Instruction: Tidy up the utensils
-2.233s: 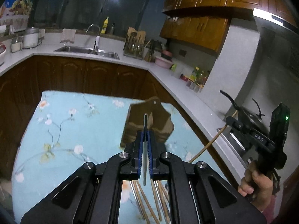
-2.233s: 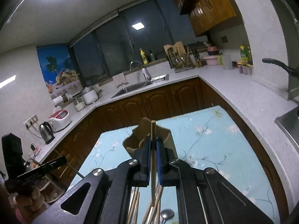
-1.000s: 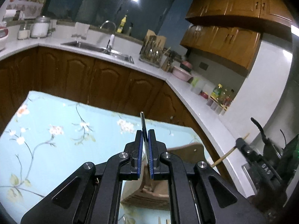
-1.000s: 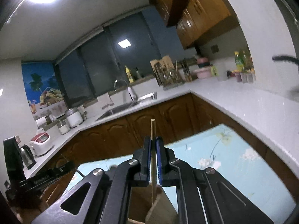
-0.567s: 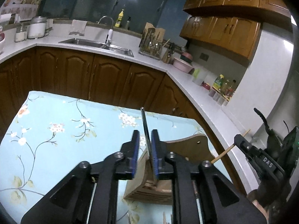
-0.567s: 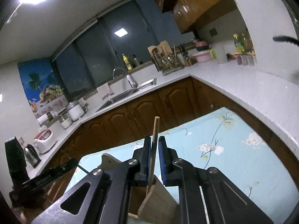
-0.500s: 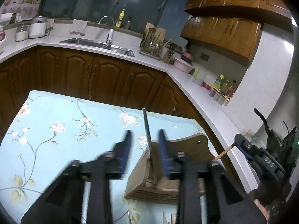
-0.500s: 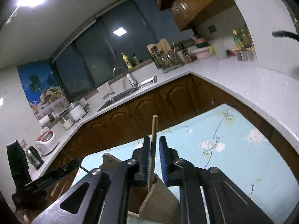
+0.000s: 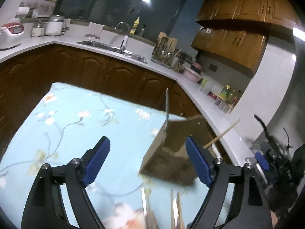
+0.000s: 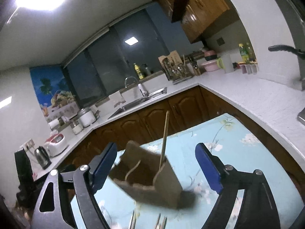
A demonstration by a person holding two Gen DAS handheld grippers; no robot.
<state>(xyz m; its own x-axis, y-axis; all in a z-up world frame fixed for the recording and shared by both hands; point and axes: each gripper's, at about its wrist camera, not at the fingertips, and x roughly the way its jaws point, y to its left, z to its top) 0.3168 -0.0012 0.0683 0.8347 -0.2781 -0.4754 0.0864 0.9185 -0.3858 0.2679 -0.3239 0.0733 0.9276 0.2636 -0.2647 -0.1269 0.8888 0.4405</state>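
Both claws stand released, their blue-padded fingers spread wide with nothing between them. The left claw hovers over the tabletop covered in a light-blue floral cloth, its right finger just in front of the brown wooden utensil holder. A thin dark metal utensil handle sticks upright out of the holder's near corner, and a pale wooden chopstick leans out to the right past it. At the bottom edge of the left wrist view more wooden chopsticks and a metal piece lie blurred on the cloth.

The right claw frames the same wooden holder from the other side; the holder sits between its fingers without touching them. A wooden chopstick stands nearly upright in the holder's right compartment, and a curved wire-like piece shows inside the left one. A few utensil tips lie on the floral cloth below the holder.
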